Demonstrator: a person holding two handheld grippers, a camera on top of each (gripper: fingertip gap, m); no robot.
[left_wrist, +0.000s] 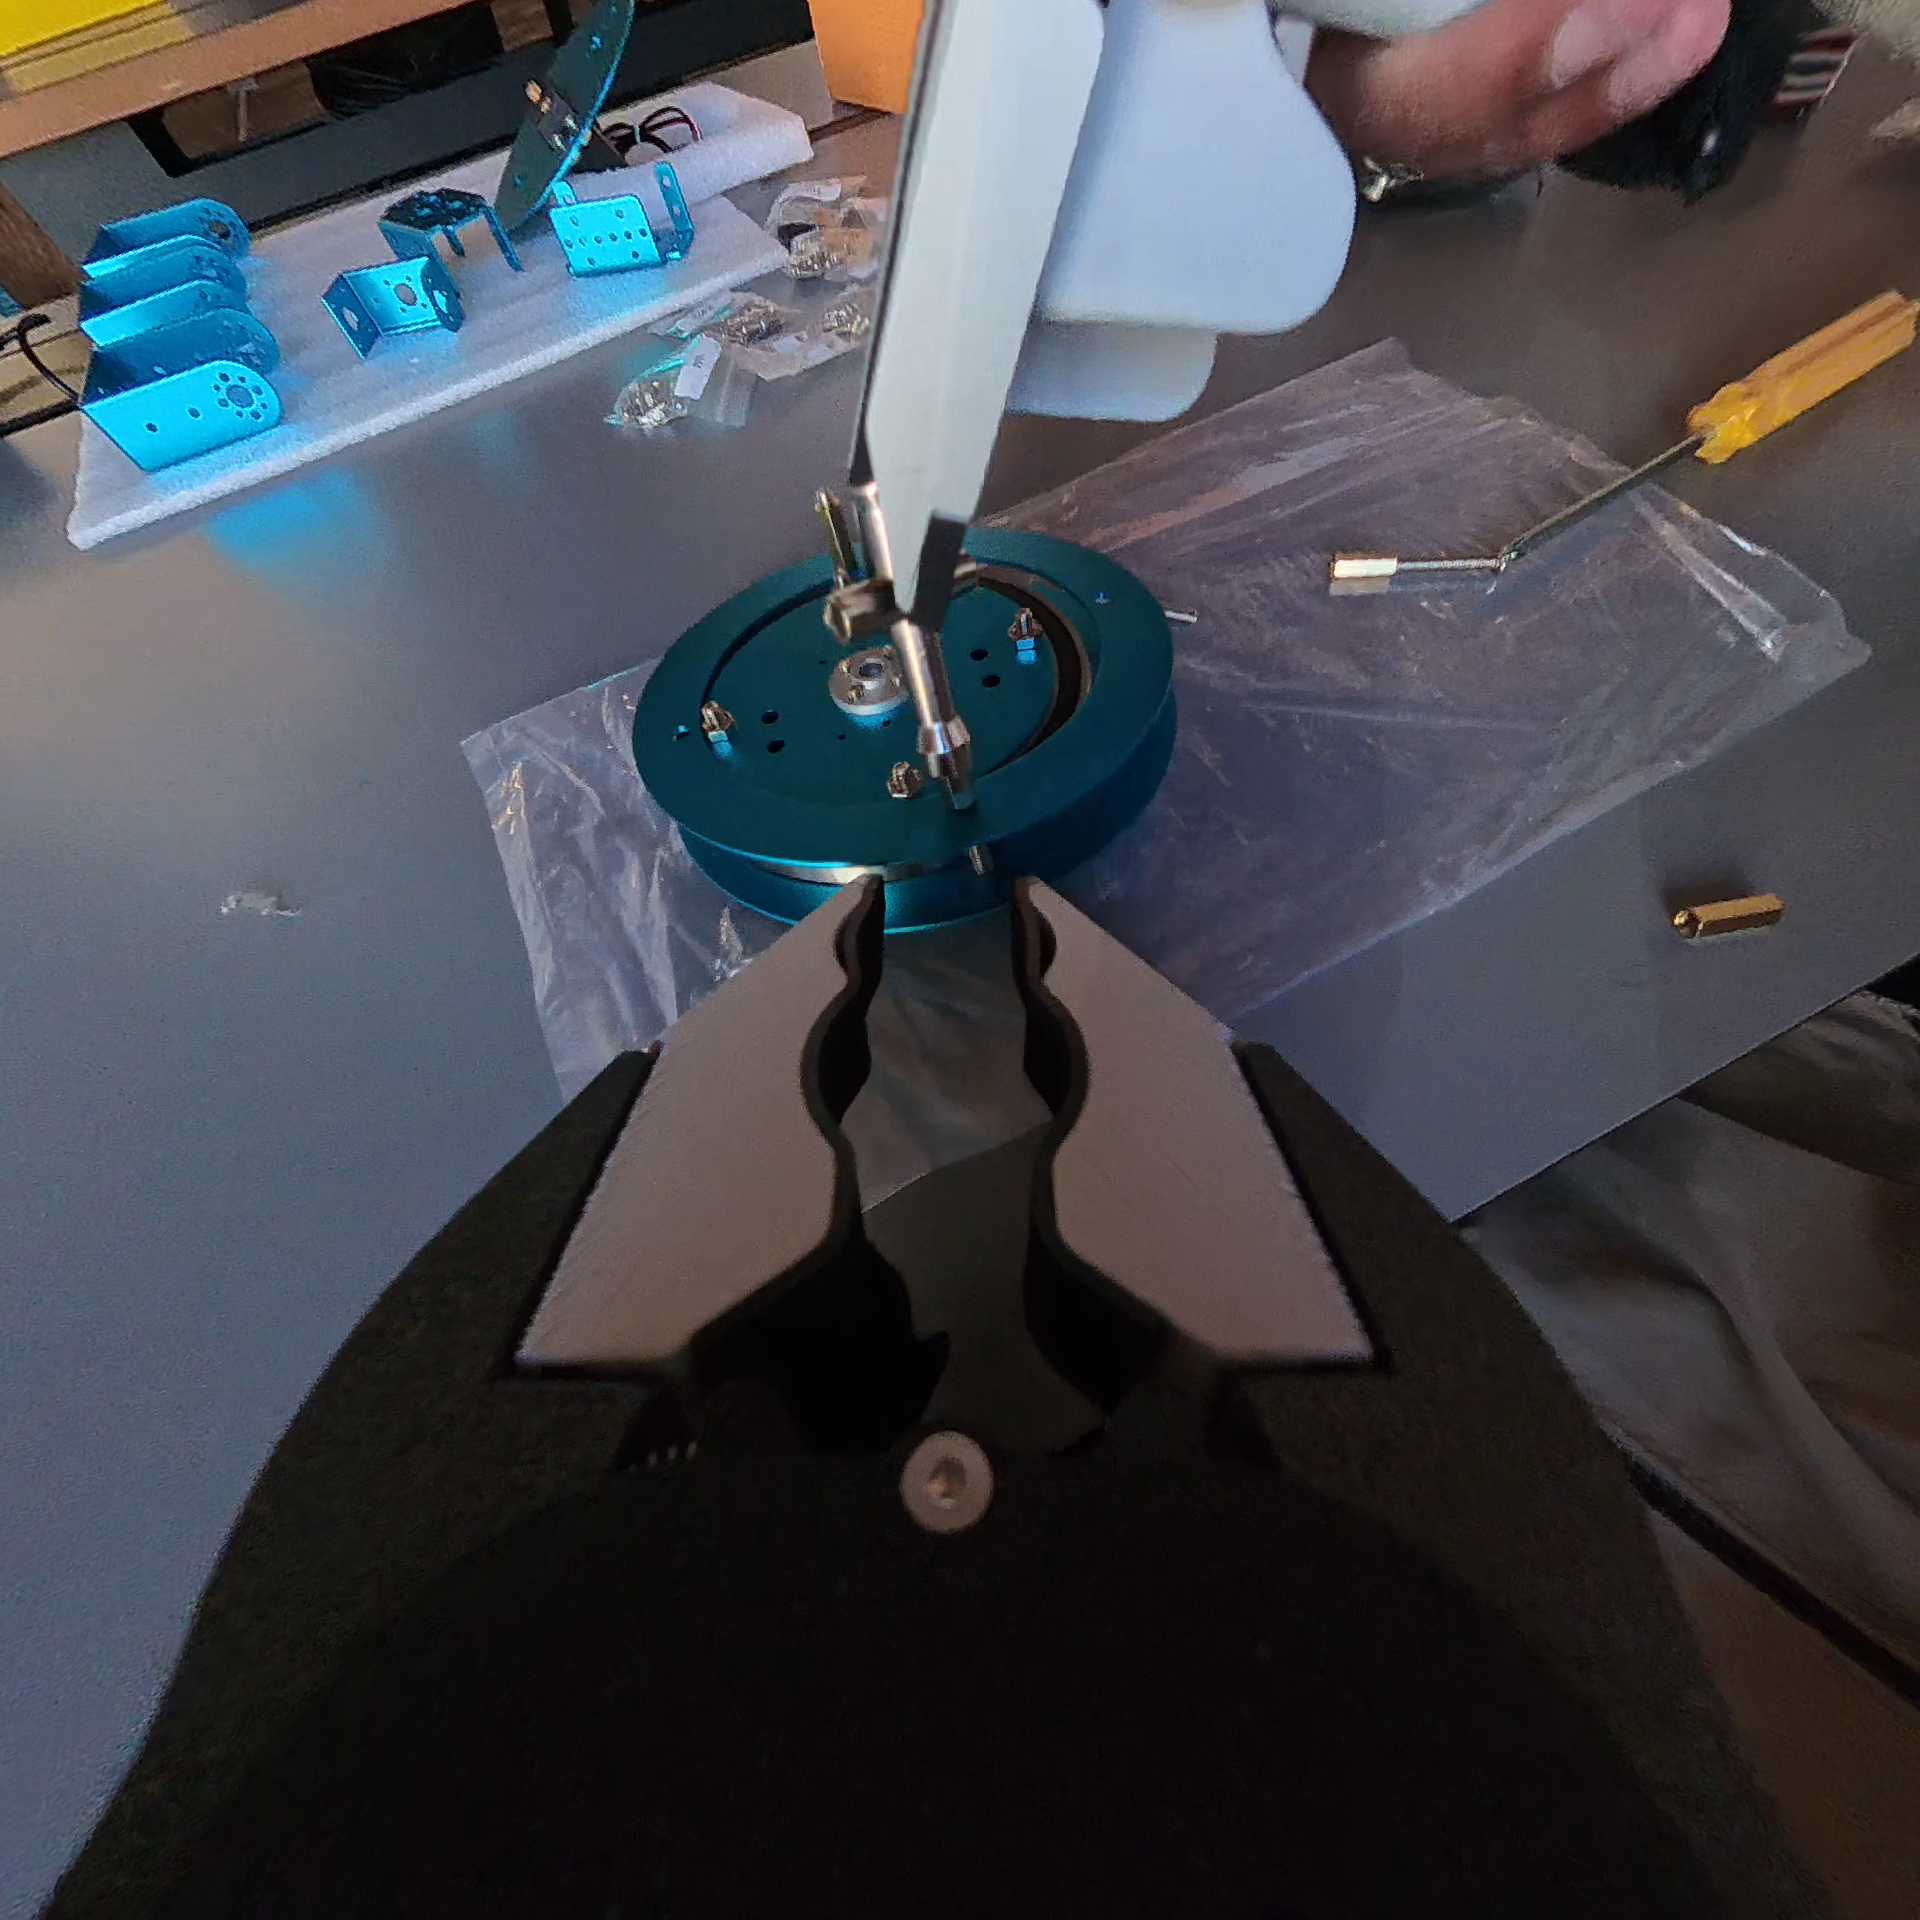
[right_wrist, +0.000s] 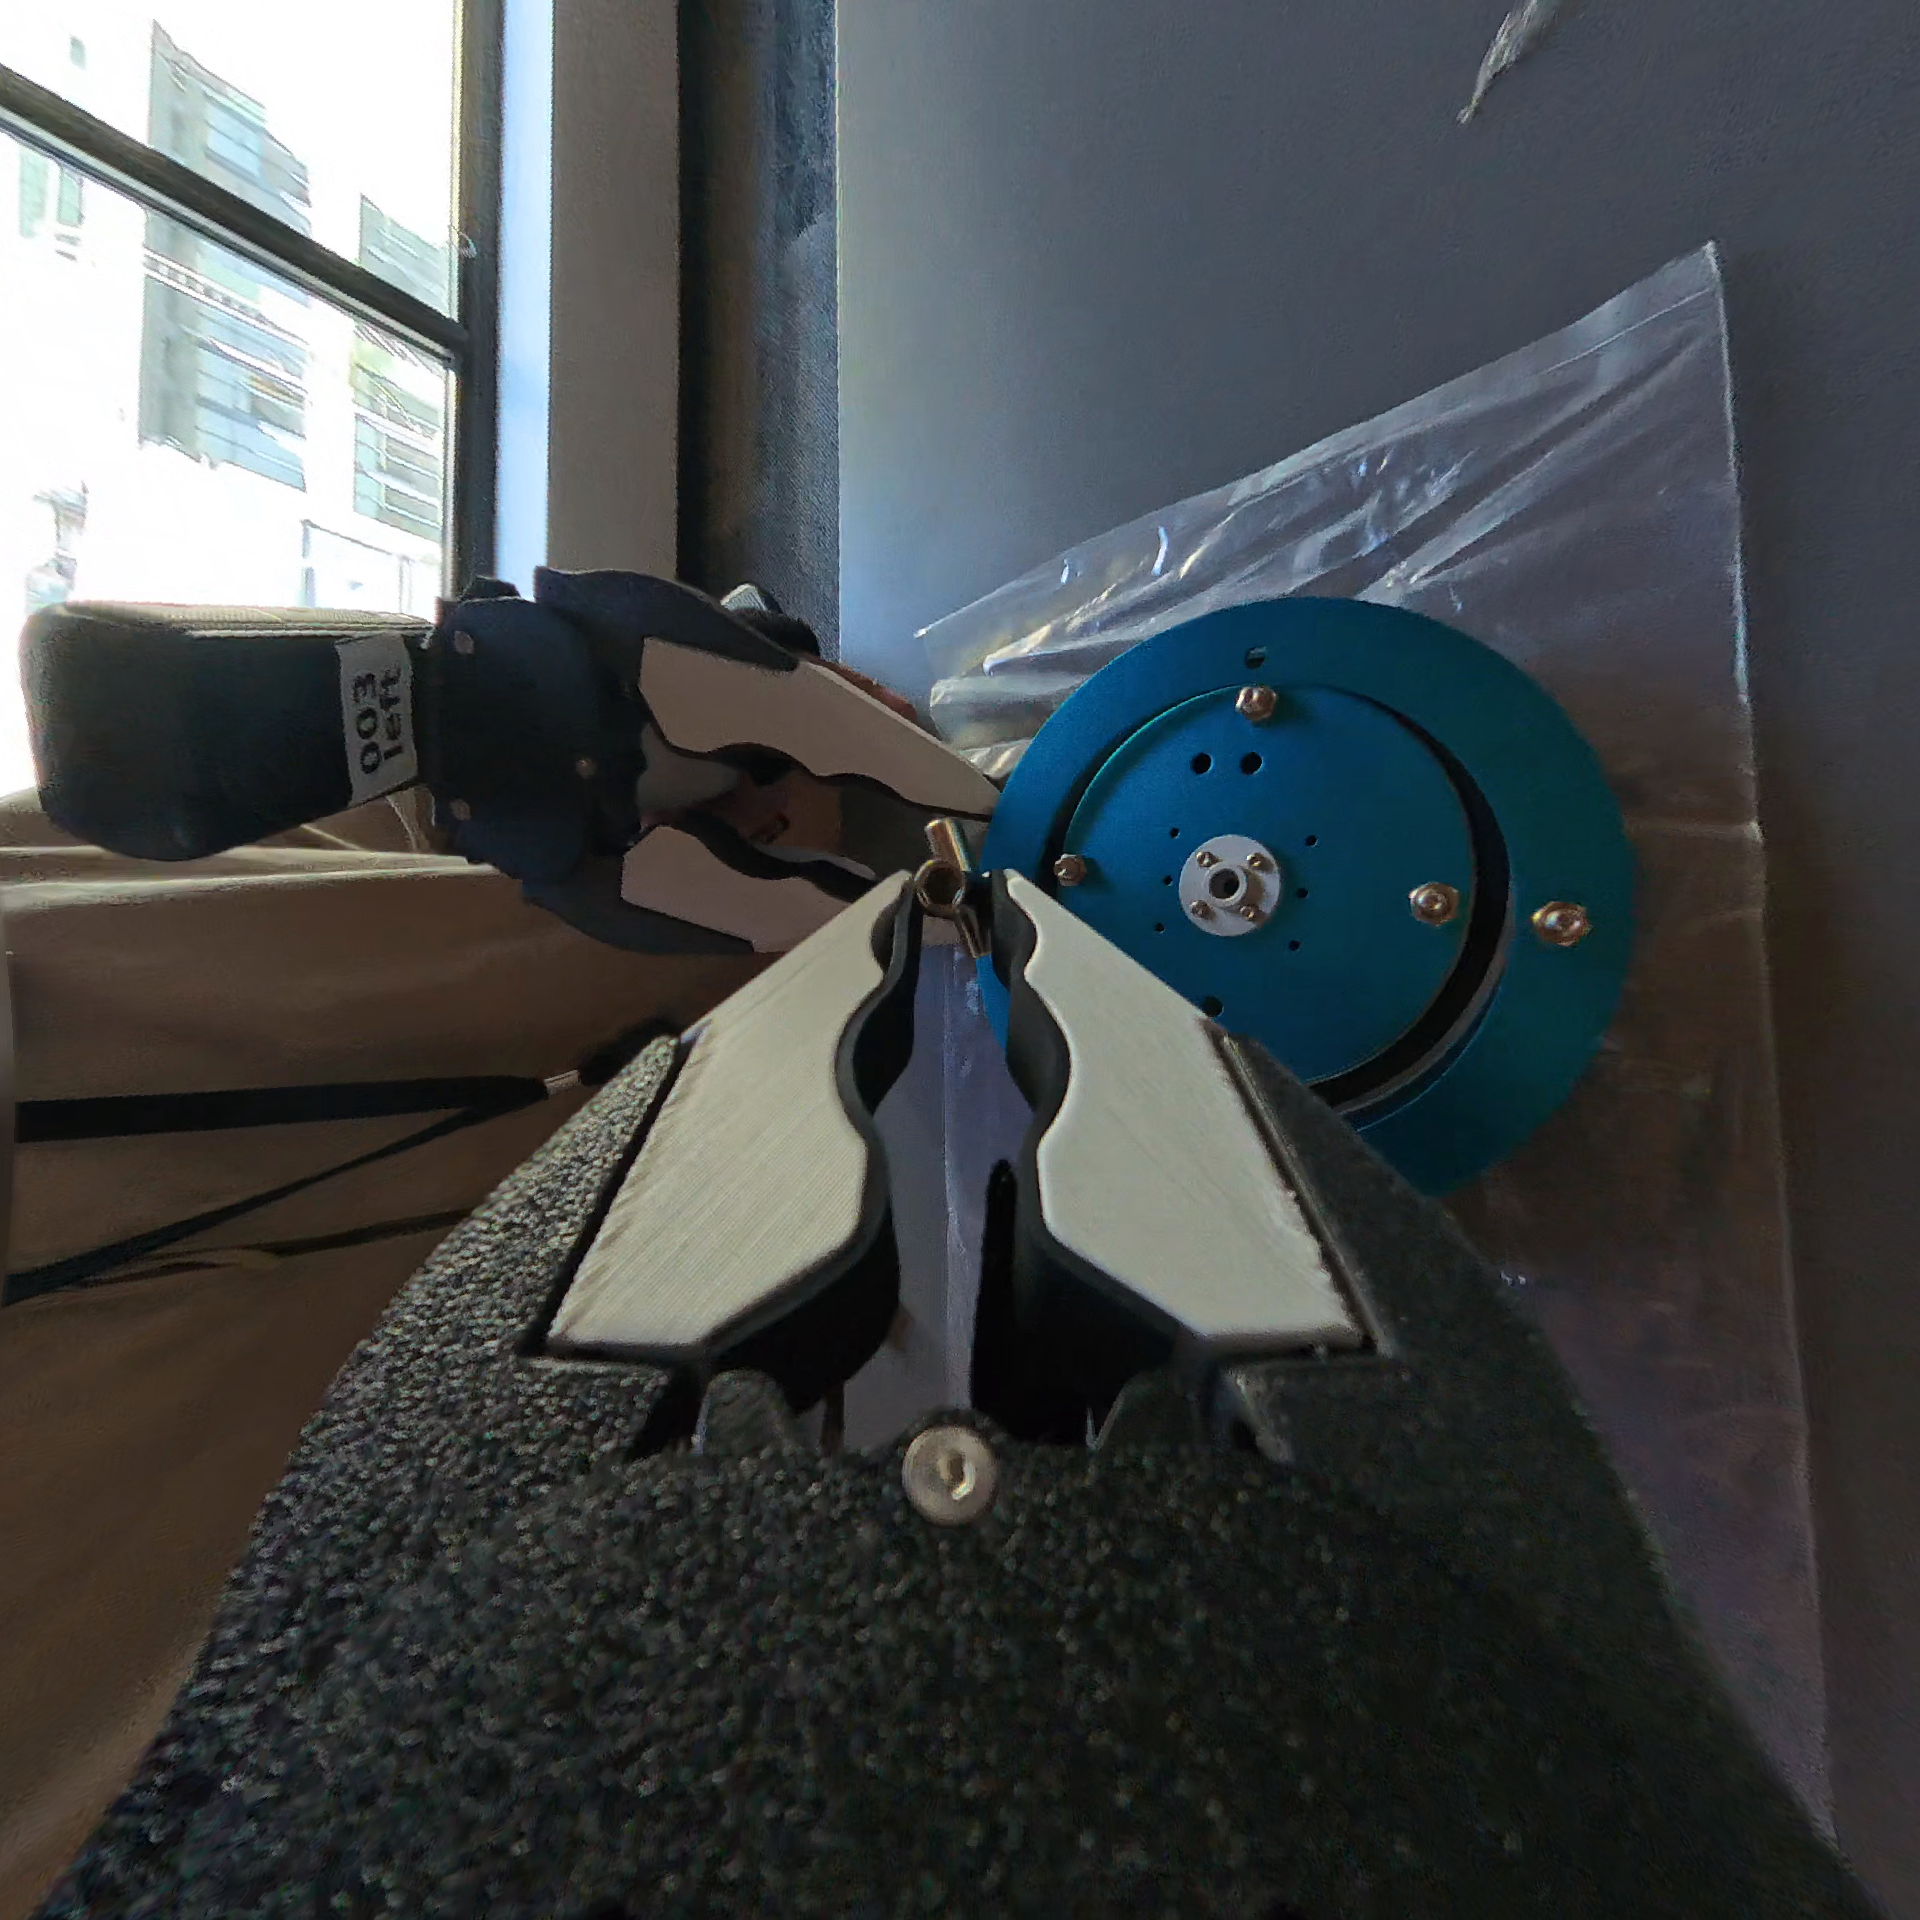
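Note:
A blue round metal assembly (left_wrist: 790, 748) with brass nuts and a silver hub lies on a clear plastic bag (left_wrist: 1351, 675) on the grey table. My left gripper (left_wrist: 951, 883) is open, its tips at the assembly's near rim with nothing between them. My right gripper (left_wrist: 914, 582) comes down from above, shut on a small silver wrench (left_wrist: 930, 686) whose tip rests on the assembly's ring near a nut. In the right wrist view my right gripper (right_wrist: 953, 899) pinches the wrench (right_wrist: 971, 925) beside the assembly (right_wrist: 1330, 790). The left gripper's fingers (right_wrist: 831, 727) reach in from the left.
A yellow-handled screwdriver (left_wrist: 1808, 374) lies at the right with a brass standoff (left_wrist: 1361, 569) at its tip. Another standoff (left_wrist: 1730, 916) lies near the table's right edge. Blue brackets (left_wrist: 187, 343) sit on white foam (left_wrist: 416, 384) at the back left, beside small screw bags (left_wrist: 727, 343).

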